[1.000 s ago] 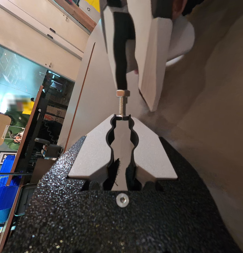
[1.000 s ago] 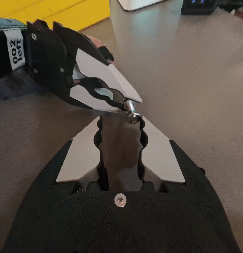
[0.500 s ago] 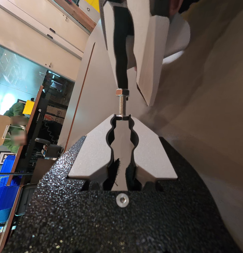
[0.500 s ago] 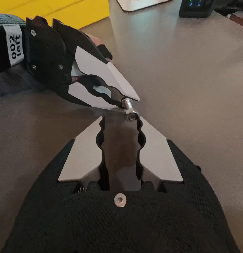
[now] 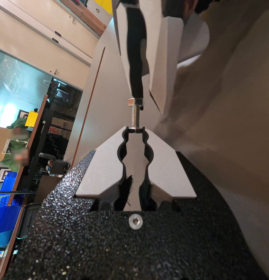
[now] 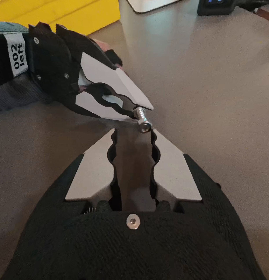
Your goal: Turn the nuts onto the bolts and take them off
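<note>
Evidently light, rigid, slick: small silver threaded steel bolt (image 5: 135, 119), head pinched at left tool (image 5: 135, 131) tips. Silver hexagonal steel nut (image 6: 144, 126) at far end, touching one pad of right tool (image 6: 133, 131), spread wide. Best gripped across nut flats.

Shiny threaded metal bolt (image 5: 135, 117); smooth, perhaps laminate table (image 6: 206, 78).

Nut (image 5: 135, 101) on bolt (image 5: 135, 117), between both tools.

Black textured tool (image 6: 133, 130), grey fingers (image 6: 92, 174), silver screw (image 6: 133, 223).
</note>
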